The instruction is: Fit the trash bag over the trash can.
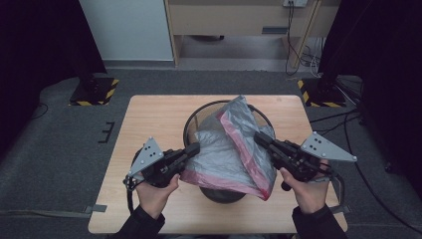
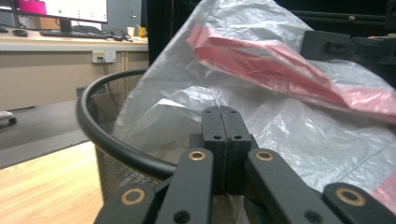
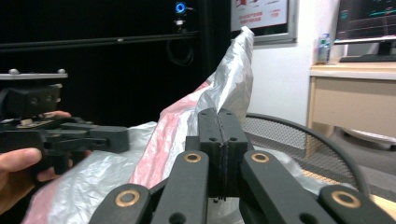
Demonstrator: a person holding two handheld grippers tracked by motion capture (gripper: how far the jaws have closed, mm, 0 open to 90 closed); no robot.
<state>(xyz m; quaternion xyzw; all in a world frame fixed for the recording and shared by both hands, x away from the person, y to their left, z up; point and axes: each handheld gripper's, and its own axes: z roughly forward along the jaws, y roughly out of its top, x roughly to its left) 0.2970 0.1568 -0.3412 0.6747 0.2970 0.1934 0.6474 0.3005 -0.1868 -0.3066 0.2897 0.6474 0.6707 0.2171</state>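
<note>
While both claws pinch the grey-n-pink plastic bag (image 1: 226,149), it's draped over the black mesh bin (image 1: 191,124) mid-worktop (image 1: 149,119). Left claw (image 1: 195,148) clamped on bag's near-left edge, right claw (image 1: 259,137) clamped on its right side, w/ pads fully together.

One desk (image 1: 149,124) carries one black wire-mesh bin (image 1: 191,124). One translucent grey plastic bag (image 1: 219,154) with one pink band lies across the bin's mouth. Two claws work at it: one left claw (image 1: 194,148) and one right claw (image 1: 259,138), each with two black jaws pressed together on the bag's edge. Two hands hold them, one apiece.
</note>
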